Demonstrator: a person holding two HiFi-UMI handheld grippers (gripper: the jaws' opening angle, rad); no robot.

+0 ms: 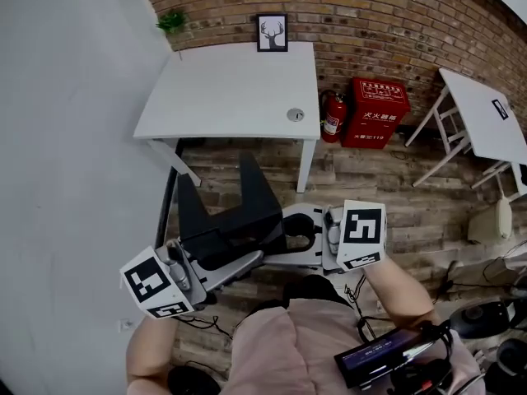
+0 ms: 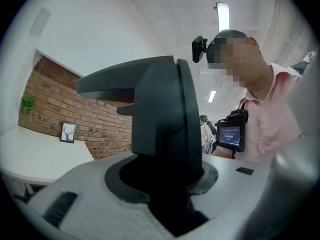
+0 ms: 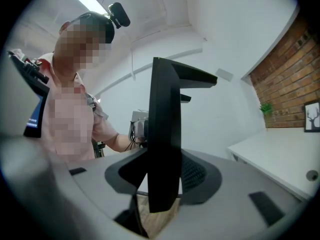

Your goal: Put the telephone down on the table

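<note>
A black telephone (image 1: pixel 233 215), a wedge-shaped body with an upright panel, hangs in the air over the wooden floor, in front of the white table (image 1: pixel 230 89). My left gripper (image 1: pixel 235 266) comes in from the lower left and is shut on the telephone's base (image 2: pixel 165 129), which fills the space between its jaws. From the right, my right gripper (image 1: pixel 298 235) reaches the telephone with its jaws to either side of the thin black panel (image 3: pixel 164 134). Floor shows beside that panel, so the pads do not press on it.
The table carries a small framed picture (image 1: pixel 272 32) and a potted plant (image 1: pixel 171 20) at its back edge. Against the brick wall to its right stand a red fire extinguisher (image 1: pixel 331 115) and a red box (image 1: pixel 376 112). Another white table (image 1: pixel 486 113) stands at the far right.
</note>
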